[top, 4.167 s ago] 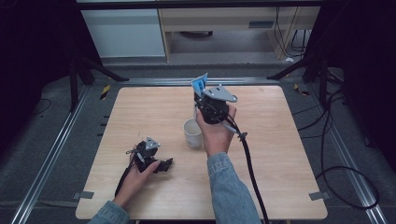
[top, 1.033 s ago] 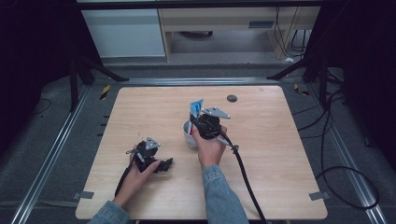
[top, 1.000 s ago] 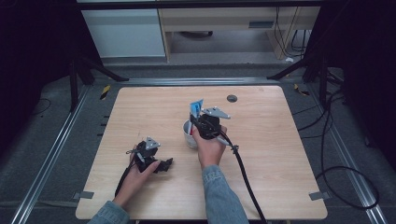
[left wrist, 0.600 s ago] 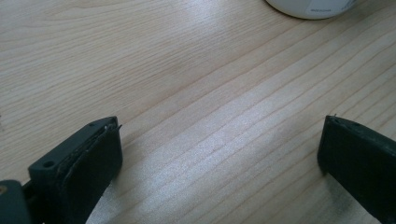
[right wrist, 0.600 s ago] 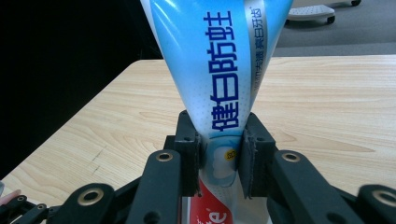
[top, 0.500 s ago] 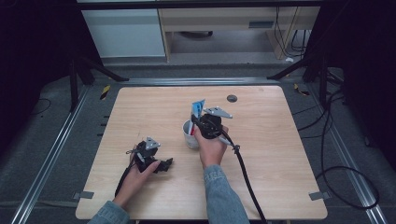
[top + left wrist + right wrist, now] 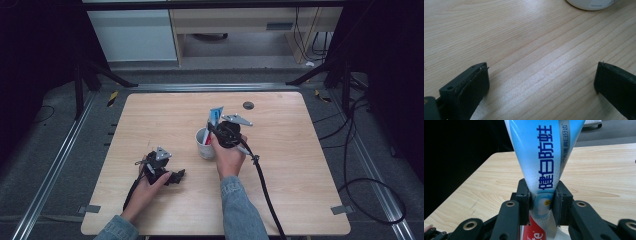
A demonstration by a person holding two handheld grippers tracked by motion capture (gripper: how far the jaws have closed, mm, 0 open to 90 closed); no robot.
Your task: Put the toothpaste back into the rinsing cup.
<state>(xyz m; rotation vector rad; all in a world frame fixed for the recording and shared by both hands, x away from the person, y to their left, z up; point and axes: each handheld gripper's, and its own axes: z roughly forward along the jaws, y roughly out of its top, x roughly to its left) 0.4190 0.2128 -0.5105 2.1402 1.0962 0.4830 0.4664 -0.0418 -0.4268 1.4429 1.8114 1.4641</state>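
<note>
In the high view, near the middle of the frame, the right claw [image 7: 214, 131] holds a blue toothpaste tube [image 7: 215, 117] upright, its lower end inside a white cup [image 7: 203, 145] on the wooden counter [image 7: 300, 170]. The left claw [image 7: 176, 176] rests lower left on the counter.

In the left gripper view, its jaws stand wide apart with only bare wood between, and the cup [image 7: 591, 3] is at the top edge.

In the right gripper view, both pads press on the tube [image 7: 544, 165]; these jaws have just been opening slightly.

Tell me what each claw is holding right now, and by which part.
The right claw is shut on the toothpaste tube, gripping its narrow lower body, the tube standing upright in the white cup. The left claw is open over the table, holding nothing.
</note>
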